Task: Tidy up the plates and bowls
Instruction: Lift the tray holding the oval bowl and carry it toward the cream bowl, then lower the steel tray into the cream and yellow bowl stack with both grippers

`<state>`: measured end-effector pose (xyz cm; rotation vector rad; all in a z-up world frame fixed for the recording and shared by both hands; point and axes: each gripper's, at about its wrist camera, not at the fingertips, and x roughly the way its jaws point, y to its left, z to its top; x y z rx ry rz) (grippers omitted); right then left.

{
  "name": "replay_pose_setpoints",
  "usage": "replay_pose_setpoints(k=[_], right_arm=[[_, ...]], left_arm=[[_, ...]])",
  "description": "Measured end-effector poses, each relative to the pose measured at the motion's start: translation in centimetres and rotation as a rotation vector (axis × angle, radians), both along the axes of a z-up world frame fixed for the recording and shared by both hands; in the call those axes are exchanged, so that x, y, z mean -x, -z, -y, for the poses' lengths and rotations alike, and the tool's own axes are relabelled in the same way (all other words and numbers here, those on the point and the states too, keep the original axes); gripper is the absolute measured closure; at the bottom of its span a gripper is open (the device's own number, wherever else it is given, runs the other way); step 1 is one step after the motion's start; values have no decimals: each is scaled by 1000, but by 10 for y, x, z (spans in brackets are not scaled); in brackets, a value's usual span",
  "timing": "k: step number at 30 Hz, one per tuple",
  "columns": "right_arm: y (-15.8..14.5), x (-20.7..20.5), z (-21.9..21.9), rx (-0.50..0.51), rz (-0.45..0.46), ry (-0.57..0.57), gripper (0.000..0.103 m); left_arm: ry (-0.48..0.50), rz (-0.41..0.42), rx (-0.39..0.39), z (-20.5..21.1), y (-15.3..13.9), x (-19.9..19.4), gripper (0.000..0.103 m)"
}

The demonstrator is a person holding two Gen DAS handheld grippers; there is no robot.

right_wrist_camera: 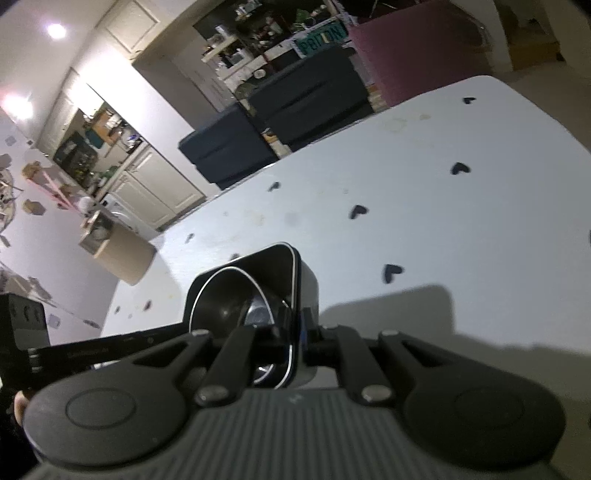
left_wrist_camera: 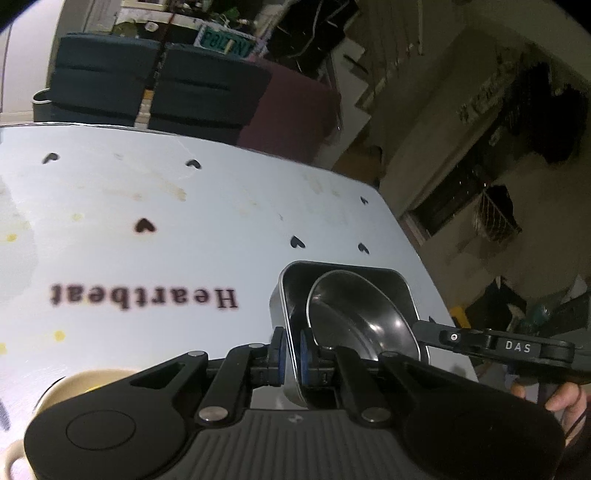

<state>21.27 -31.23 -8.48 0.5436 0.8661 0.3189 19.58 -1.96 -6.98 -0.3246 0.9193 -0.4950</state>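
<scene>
Left gripper [left_wrist_camera: 291, 356], near edge of left wrist view: jaws pinching the near wall of a square steel container [left_wrist_camera: 400, 291], one blue pad [left_wrist_camera: 277, 357] outside the wall, the other inside. The container looks lifted off the surface [left_wrist_camera: 184, 229], tilted toward the camera, though the gap under it is hard to make out.

Right gripper [right_wrist_camera: 295, 341], right wrist view: jaws pinching the opposite wall of the same container [right_wrist_camera: 308, 291] at its rim. So both grippers hold one container from two sides. In the left view the right gripper [left_wrist_camera: 428, 326] enters from the right edge, a black arm marked "DAS", with a hand [left_wrist_camera: 565, 400] beneath it.

Inside the container: a round steel bowl [left_wrist_camera: 354, 314], leaning against the walls, rim tilted; seen also in the right view [right_wrist_camera: 221, 302].

Lower left of left view, just beside the gripper body: a cream bowl [left_wrist_camera: 85, 380], partly hidden.

Surface: white cloth with black hearts and the word "Heartbeat" [left_wrist_camera: 144, 295], some yellowish stains.

Beyond the far edge: two dark blue chair backs [left_wrist_camera: 155, 85], a maroon seat [left_wrist_camera: 295, 107] beside them. Further off in the right view: cream kitchen cabinets [right_wrist_camera: 155, 184], cluttered shelves [right_wrist_camera: 258, 26].
</scene>
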Motion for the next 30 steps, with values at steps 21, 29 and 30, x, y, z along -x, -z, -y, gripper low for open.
replay_pose_setpoints(k=[21,29,30], right_arm=[[-3,9,-88,-94,-18,-107,97],[0,16,-115,-74,-65,-180,96],[1,18,-122,-67,-69,-188,96]], left_arm=[[-150,-10,30,-103,-3,74,95],[-206,-44,21,-134,11,82,95],[-211,-47,20,-137,13,82,96]])
